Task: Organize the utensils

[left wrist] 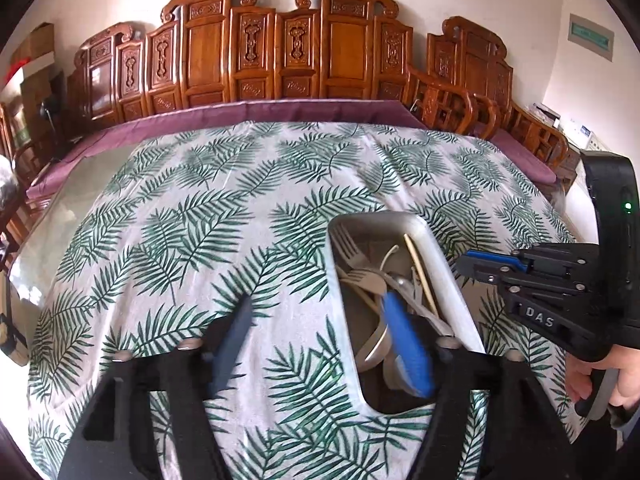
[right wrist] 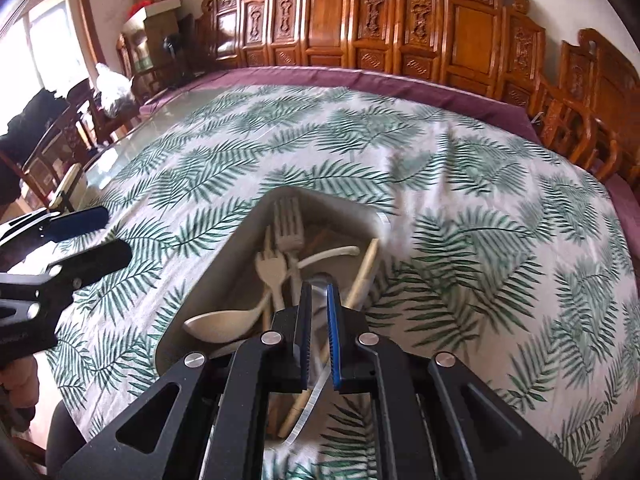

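Observation:
A grey rectangular tray lies on the leaf-print tablecloth and holds several utensils: metal forks, a beige spoon, a beige fork and chopsticks. My left gripper is open, one finger over the cloth and the blue-padded one over the tray. My right gripper hovers over the tray, its fingers nearly closed around a metal utensil whose handle runs back between them. It also shows from the side in the left wrist view.
The table has a glass top under the cloth and a purple cloth along the far edge. Carved wooden chairs line the far side. Boxes and bags stand at the left.

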The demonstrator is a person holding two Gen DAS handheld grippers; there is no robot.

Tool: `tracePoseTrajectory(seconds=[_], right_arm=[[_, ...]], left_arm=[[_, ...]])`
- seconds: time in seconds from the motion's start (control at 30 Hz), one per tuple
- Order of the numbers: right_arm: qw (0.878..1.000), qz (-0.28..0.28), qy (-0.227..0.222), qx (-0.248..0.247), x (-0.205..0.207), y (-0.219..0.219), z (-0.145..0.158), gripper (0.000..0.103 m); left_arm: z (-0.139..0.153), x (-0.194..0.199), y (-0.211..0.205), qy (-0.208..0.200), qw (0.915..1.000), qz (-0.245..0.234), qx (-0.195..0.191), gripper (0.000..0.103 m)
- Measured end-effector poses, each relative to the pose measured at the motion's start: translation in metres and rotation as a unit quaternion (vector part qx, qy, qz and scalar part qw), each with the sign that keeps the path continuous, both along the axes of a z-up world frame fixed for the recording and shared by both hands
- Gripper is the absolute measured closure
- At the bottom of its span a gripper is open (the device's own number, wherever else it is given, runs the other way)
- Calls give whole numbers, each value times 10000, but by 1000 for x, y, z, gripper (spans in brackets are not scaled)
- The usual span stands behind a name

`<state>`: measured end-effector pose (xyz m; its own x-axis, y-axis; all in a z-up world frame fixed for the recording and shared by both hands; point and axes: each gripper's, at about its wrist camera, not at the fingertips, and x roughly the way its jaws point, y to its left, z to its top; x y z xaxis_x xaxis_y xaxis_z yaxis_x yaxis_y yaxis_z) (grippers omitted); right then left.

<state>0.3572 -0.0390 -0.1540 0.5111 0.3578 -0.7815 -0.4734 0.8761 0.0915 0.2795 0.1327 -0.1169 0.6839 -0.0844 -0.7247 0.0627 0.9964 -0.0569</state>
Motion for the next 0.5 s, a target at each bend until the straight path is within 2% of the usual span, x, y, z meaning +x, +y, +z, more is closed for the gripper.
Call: tracePoseTrajectory(seconds=[0.03, 0.07, 0.1, 0.17, 0.27, 0.33, 0.43, 0.5], right_arm=[[10000, -60, -20, 18, -1, -5, 1, 80], [9999, -137, -44, 45, -1, -12, 2, 66], [9997, -235, -85, 67, -3, -20, 4, 59], [9990, -406, -181, 55, -5, -32, 6, 32], [9975, -650, -260, 20, -10, -51, 8, 15], [9968, -754, -267, 9, -16, -62, 7, 9], [9958, -847, -325, -85, -28, -74, 8, 3], [9952, -914, -334, -116, -40, -84, 8, 3]], left_arm=[[0, 0, -2, -18, 10000, 6, 2, 24], [0, 0, -5, -34, 10000, 26, 17, 18], [0, 0, -8, -53, 10000, 45, 40, 15], [1, 0, -15, -93, 9999, 80, 96, 9], [2, -1, -21, -145, 9997, 150, 120, 8], [2, -2, -26, -118, 9996, 225, 145, 8], [-1, -8, -34, -58, 9995, 269, 127, 8], [-1, -16, -41, -39, 9996, 276, 107, 8]])
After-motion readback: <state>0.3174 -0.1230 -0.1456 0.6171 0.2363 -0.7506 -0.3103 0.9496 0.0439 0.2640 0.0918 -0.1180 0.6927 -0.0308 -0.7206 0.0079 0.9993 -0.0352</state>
